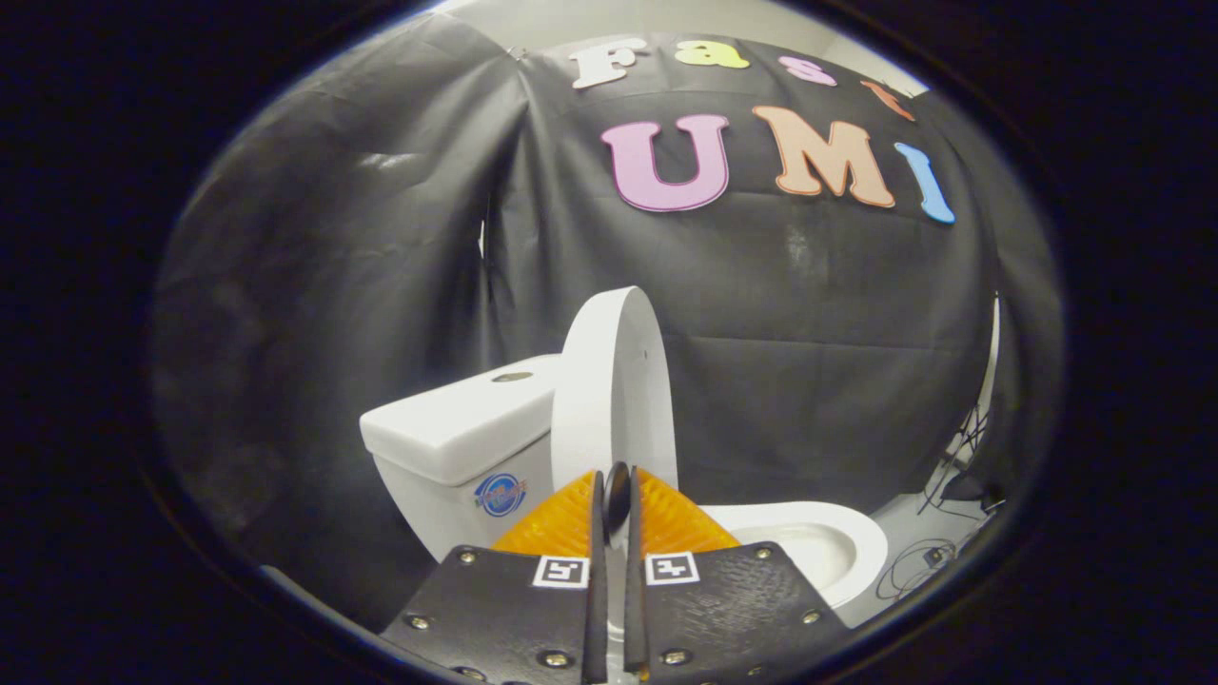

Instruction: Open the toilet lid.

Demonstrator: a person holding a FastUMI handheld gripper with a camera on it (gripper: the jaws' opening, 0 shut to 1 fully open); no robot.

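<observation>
The white toilet lid (614, 381) stands raised and nearly upright, between the tank (457, 428) and the open bowl (818, 542). I see it almost edge-on, with its underside turned toward the bowl. My gripper (617, 495) is at the lid's lower side edge. The fingers are drawn close together, and a small dark oval piece (618, 497) on the lid's rim is pinched between their tips. The lid's hinge end is hidden behind the fingers.
The tank has a flush button (512, 377) on top and a round sticker (500, 495) on its side. Black cloth hangs close behind the toilet. Cables and a dark device (961, 485) lie on the floor beyond the bowl.
</observation>
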